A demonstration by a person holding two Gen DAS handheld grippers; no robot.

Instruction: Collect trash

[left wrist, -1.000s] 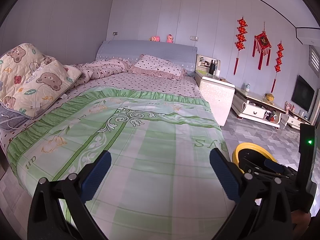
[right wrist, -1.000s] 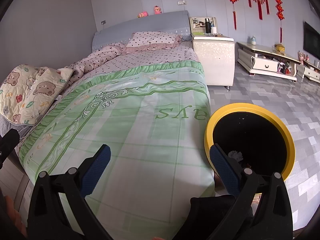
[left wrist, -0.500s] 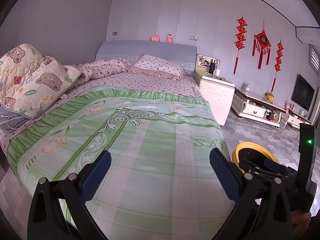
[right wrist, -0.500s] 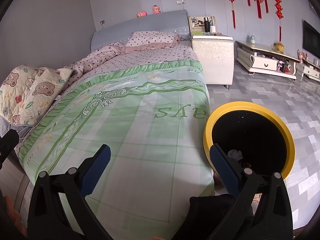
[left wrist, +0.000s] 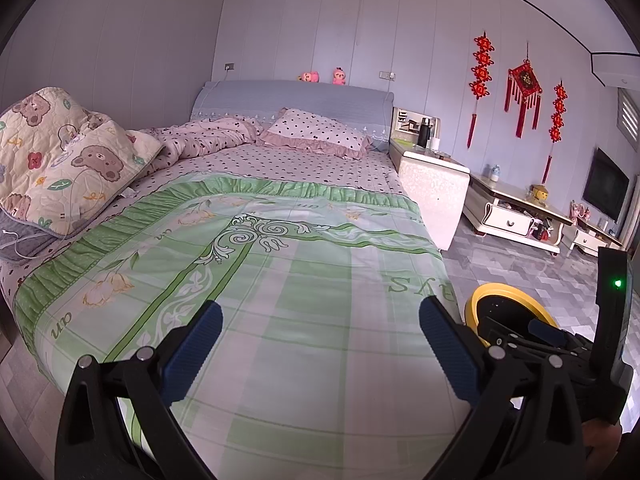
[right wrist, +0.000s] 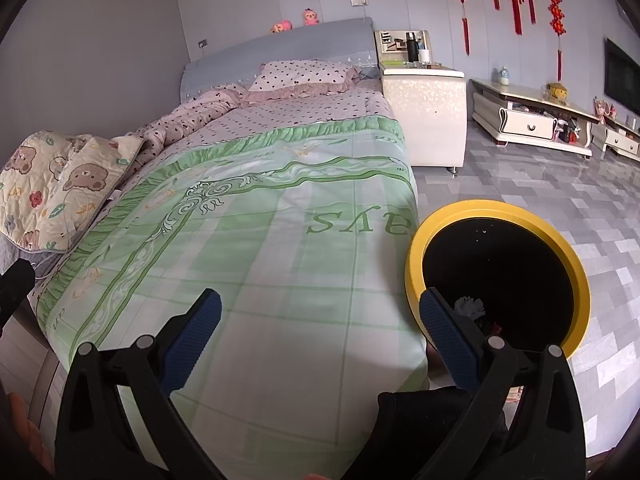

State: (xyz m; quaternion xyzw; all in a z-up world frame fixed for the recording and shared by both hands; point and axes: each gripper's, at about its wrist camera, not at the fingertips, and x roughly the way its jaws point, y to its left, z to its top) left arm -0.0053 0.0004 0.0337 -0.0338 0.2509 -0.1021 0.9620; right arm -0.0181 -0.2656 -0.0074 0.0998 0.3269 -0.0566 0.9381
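Little has shifted since a second ago: both views have crept only slightly, with the yellow-rimmed bin sitting a touch higher in the right wrist view, and both grippers remain as wide as before. One left gripper hangs over the foot of the bed, its two blue-padded jaws spread far apart with nothing between them. One right gripper matches it, jaws spread and empty, its left jaw over the green checked sheet and its right jaw at the near rim of the bin. That single bin stands on the grey tiled floor just beside the bed's corner; inside its black hollow one pale crumpled piece of trash lies near the bottom, with something darker beside it too dim to make out. In the left wrist view the bin shows as a yellow arc partly behind the other gripper's black body.

On the bed lie one polka-dot pillow, one rumpled polka-dot quilt and one bear-print quilt folded at the left edge. Two pink plush toys perch on the grey headboard. One white bedside cabinet stands beside the bed, and three red hanging ornaments decorate the wall
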